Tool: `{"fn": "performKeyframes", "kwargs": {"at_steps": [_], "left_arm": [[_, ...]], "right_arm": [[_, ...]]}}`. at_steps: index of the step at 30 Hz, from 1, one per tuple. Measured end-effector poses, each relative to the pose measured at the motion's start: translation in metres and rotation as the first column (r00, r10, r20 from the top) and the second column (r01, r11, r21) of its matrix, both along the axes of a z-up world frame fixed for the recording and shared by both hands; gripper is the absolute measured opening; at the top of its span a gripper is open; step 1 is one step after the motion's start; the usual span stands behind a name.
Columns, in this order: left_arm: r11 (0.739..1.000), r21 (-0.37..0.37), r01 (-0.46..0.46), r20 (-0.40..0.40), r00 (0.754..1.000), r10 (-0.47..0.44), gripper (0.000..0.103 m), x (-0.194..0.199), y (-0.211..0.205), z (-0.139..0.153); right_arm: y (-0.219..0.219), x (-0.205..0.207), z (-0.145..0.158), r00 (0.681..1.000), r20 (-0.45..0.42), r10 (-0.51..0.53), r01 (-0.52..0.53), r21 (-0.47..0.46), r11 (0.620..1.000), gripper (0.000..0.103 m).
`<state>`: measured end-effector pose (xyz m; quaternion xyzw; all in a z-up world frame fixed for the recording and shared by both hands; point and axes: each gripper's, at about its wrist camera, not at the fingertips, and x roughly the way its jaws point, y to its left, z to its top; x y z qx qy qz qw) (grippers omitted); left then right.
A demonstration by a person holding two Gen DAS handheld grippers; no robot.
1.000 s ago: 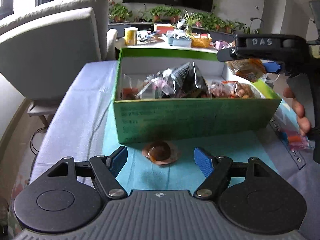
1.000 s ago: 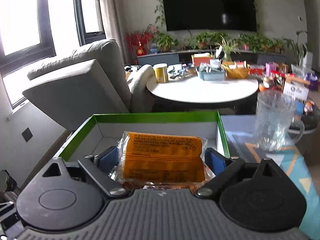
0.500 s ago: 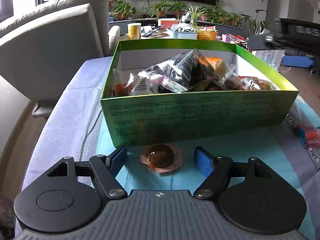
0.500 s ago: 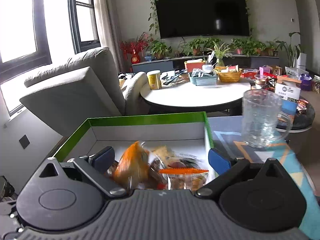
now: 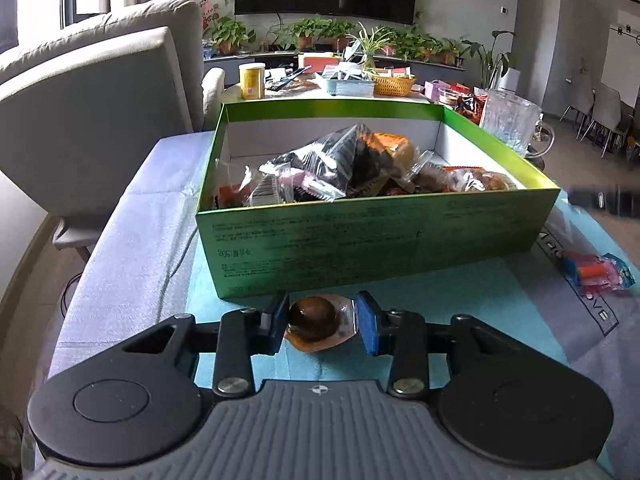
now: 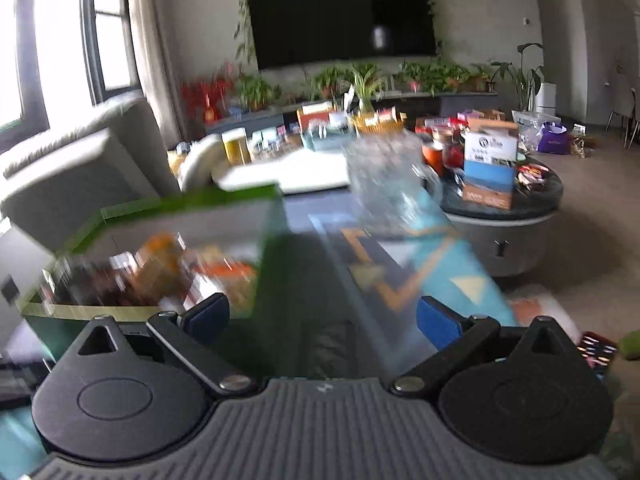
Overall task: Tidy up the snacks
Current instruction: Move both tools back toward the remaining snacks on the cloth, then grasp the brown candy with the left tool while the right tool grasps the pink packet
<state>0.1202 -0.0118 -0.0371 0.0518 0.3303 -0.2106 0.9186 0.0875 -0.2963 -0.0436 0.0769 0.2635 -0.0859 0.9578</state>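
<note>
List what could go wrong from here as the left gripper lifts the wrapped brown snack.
1. The left gripper pinches only the crinkly wrapper edges of the round brown wrapped snack; it may slip free.
2. The tall green cardboard box wall stands right ahead; a low lift could clip it.
3. The box is heaped; the snack may slide off.

Daylight pours through the window [image 6: 60, 40]; a big dark television [image 6: 344, 16] hangs over potted plants [image 5: 320, 32], grey armchair [image 5: 92, 100] left, cluttered round table [image 6: 312, 168] beyond.
</note>
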Motion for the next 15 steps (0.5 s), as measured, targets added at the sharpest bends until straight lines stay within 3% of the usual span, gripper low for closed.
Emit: {"fn": "performKeyframes", "kwargs": {"at_steps": [4, 10, 15], "left_arm": [[1.000, 0.001, 0.007, -0.001, 1.000, -0.007, 0.034, 0.001, -0.003, 0.001], [1.000, 0.000, -0.003, 0.012, 1.000, 0.003, 0.034, -0.005, -0.004, 0.006], [0.999, -0.001, -0.035, 0.003, 0.999, 0.035, 0.034, -0.009, 0.000, 0.007]], "right_arm": [[-0.011, -0.008, -0.014, 0.996, -0.047, 0.073, -0.074, -0.018, 0.997, 0.101], [-0.034, 0.009, -0.032, 0.981, -0.127, 0.145, -0.120, 0.183, 0.976, 0.101], [-0.019, -0.008, -0.029, 0.965, -0.151, 0.215, -0.191, 0.160, 0.968, 0.100]]}}
